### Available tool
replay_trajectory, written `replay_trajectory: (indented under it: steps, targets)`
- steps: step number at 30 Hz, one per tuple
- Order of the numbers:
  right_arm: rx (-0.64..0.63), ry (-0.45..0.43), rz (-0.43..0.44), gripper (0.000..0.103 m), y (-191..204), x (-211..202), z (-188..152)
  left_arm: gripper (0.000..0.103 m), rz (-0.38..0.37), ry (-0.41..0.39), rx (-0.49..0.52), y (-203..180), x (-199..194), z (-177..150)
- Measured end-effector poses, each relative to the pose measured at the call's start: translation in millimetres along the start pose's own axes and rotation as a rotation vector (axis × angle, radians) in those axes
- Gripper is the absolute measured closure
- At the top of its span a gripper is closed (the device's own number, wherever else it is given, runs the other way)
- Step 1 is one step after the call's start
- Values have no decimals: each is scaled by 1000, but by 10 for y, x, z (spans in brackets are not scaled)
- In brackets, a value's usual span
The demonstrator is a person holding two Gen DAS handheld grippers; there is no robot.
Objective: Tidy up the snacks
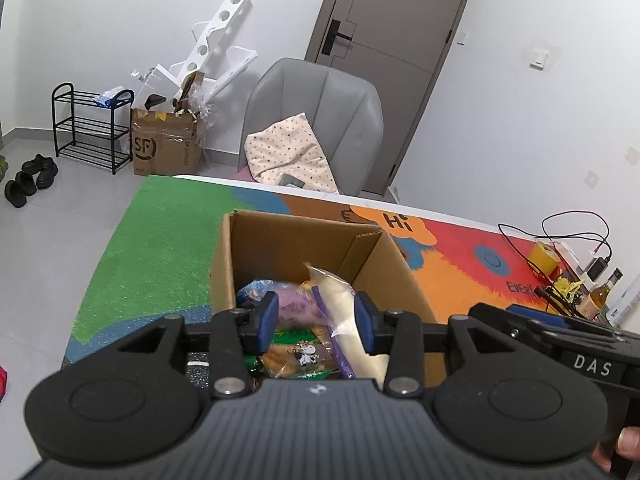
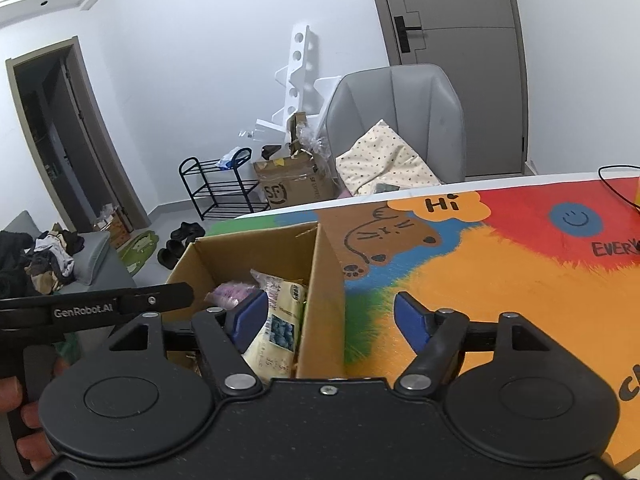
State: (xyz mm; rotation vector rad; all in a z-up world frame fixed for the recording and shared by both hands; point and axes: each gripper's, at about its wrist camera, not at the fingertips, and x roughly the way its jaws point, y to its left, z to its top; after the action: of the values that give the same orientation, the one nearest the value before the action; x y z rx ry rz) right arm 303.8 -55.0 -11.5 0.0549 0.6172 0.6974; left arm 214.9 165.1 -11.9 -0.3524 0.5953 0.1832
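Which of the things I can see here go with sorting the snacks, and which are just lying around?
For the job: cardboard box, white packet, purple packet, cow-print packet.

Lying about: yellow cup, bottle, black cables.

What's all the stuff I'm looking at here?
box: one, brown cardboard, open, on the mat
snack packs: several, cream, purple, green, inside the box
mat: one, multicoloured, covers the table
chair: one, grey, behind the table
cushion: one, cream dotted, on the chair
rack: one, black, by the wall
left gripper: black, blue pads, open over the box
right gripper: black, blue pads, open, astride the box's wall
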Motion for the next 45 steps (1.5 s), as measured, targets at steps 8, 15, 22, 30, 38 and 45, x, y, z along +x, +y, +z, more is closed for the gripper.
replay_trajectory:
  steps: [8,15,22,30,38,45]
  targets:
    - [19,14,6,28,-68,-92,-95,38,35,7,8,1,-99,-56]
    - [36,10,-1,17,-133,-299,-153,21,48,18,26,-80,-207,-149]
    - [43,-14,-9,2,-154,-575,-194,15,58,38,71,-235,-368,-258]
    - [44,-30,-25,0,-134,-903,-273,8,52,24,76,-330,-611,-369]
    - [46,-41,-51,0,-75,-1198,-423,0,36,12,97,-413,-898,-507]
    - [45,-48,-79,0,-18,-1427,-575,0,32,-13,121,-419,-1151,-675]
